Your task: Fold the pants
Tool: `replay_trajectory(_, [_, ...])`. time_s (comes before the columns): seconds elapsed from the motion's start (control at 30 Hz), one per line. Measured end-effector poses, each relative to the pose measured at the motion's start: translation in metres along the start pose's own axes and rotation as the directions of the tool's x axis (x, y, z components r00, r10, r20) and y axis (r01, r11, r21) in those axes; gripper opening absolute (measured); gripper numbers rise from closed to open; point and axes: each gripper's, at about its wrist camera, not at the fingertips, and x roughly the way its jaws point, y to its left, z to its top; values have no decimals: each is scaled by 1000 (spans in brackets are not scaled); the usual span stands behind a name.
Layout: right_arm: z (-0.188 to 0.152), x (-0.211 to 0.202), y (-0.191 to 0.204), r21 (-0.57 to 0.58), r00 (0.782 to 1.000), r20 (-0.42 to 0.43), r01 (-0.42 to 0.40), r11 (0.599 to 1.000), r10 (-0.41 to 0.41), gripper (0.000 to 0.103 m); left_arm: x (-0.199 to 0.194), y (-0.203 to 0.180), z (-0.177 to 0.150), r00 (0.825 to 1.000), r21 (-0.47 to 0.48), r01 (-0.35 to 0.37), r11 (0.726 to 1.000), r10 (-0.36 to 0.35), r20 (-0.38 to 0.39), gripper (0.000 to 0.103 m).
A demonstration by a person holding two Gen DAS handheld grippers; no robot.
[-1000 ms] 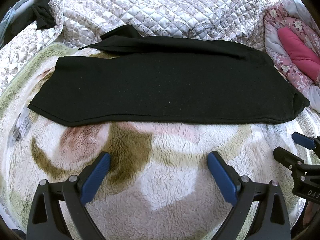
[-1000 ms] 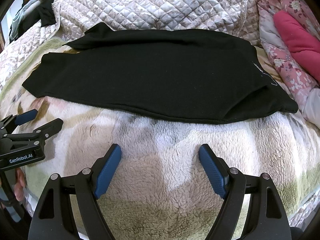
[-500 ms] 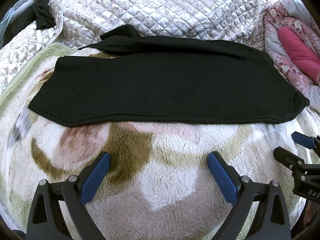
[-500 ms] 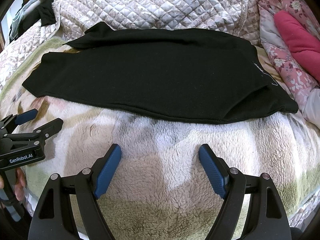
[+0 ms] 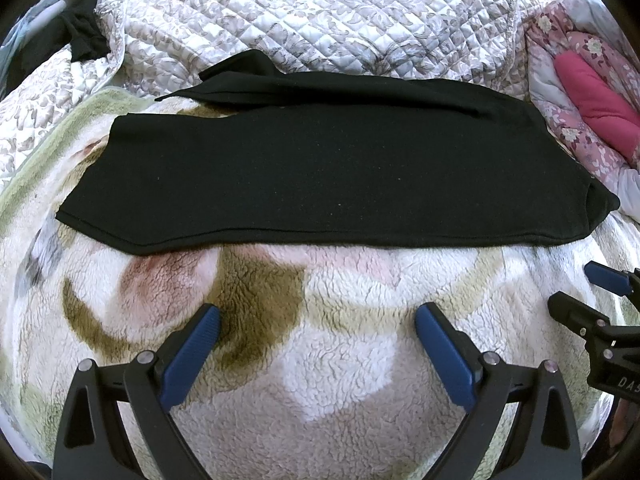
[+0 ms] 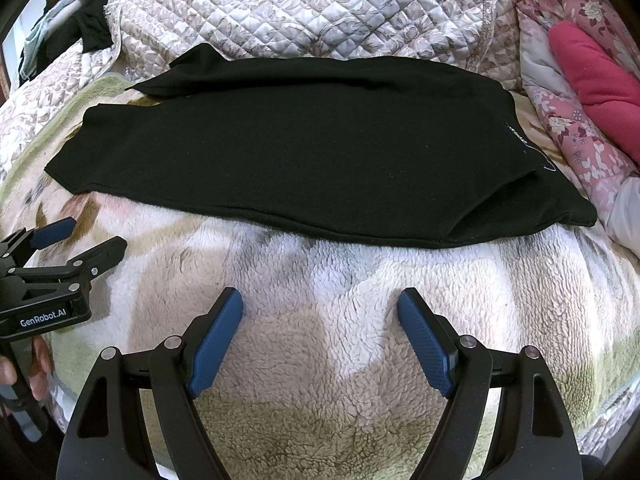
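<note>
Pants (image 5: 320, 168) and both grippers unchanged, jaws apart.

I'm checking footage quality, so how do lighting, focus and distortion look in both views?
Left wrist view: even soft light, sharp, fisheye bends the black pants and darkens the corners. Right wrist view: the same bend, pants detail lost in black, fleece blanket crisp.

bed in front of me covered by fleece blanket (image 5: 320, 360); black pants (image 5: 320, 168) flat on it; quilted cover (image 5: 320, 12) behind; pink floral bedding (image 6: 580, 120) right
</note>
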Motion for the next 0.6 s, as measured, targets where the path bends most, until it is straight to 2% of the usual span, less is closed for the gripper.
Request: replay_trajectory(0.6, [-1,1,0,-10,1000,-13,-3,1000,3,80,0,-1,0,1000,-1,0,1000,0,1,100])
